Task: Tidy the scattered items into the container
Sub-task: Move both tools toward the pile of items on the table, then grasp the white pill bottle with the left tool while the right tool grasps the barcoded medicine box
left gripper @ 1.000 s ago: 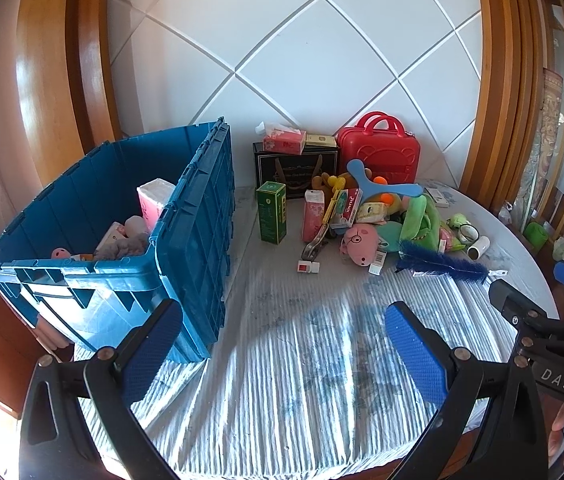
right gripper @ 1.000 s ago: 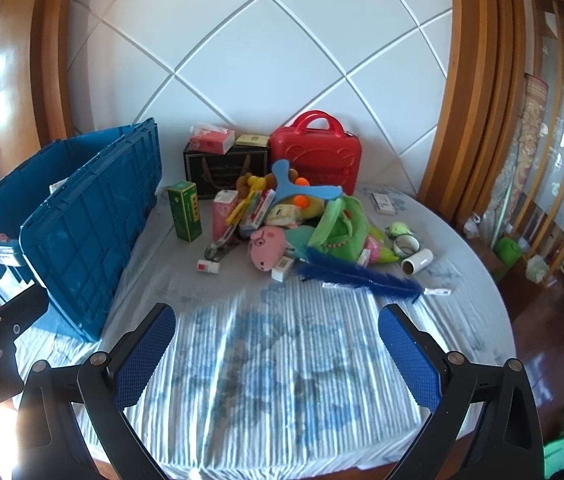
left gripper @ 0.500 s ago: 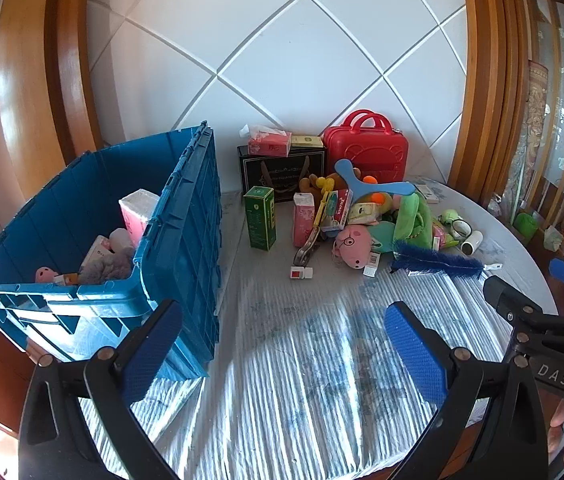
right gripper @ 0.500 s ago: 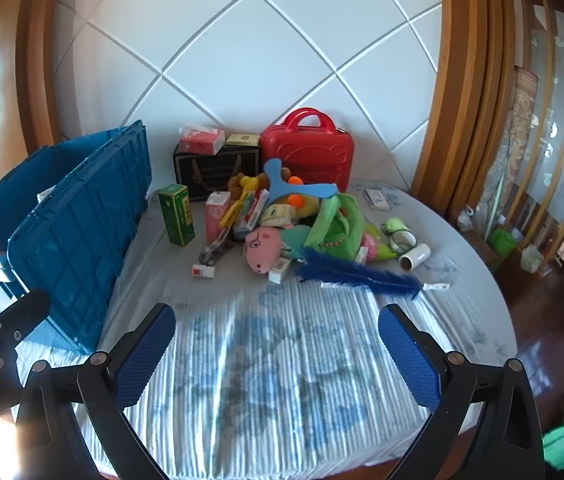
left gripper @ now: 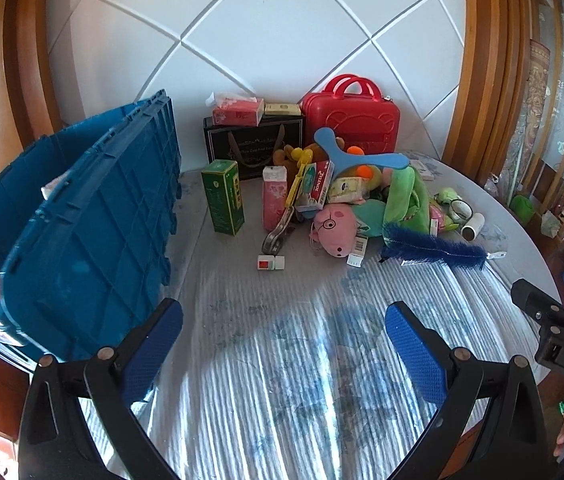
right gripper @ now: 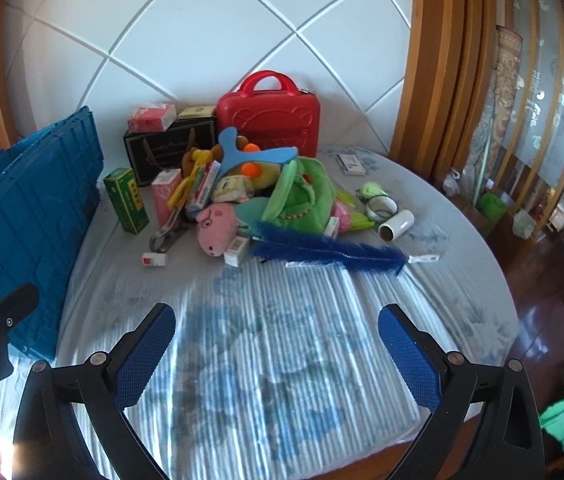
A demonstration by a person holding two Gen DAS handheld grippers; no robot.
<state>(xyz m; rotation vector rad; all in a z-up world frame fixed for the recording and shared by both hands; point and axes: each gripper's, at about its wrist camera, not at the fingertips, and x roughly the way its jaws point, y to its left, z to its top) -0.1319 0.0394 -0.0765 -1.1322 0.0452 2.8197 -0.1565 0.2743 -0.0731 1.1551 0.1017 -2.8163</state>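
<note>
A blue crate (left gripper: 82, 232) stands at the table's left, also the blue crate (right gripper: 22, 208) in the right wrist view. A heap of items lies at the back: a green box (left gripper: 223, 197), a pink carton (left gripper: 275, 196), a pink pig plush (left gripper: 336, 228), a blue feather duster (left gripper: 434, 248), a green plush (right gripper: 302, 196), a blue boomerang (right gripper: 250, 152) and a small red-and-white box (left gripper: 271, 263). My left gripper (left gripper: 282, 340) is open over bare cloth, well short of the heap. My right gripper (right gripper: 276, 340) is open too, holding nothing.
A red case (left gripper: 350, 114), a black gift bag (left gripper: 252, 144) and a tissue box (left gripper: 238, 111) stand against the white wall. A paper roll (right gripper: 396, 225) and small items lie right of the heap. The round table's edge (right gripper: 498, 280) drops to a wooden floor.
Both grippers have swung rightward and moved closer to the heap. The crate has slid toward the left edge of both views, its inside now mostly hidden.
</note>
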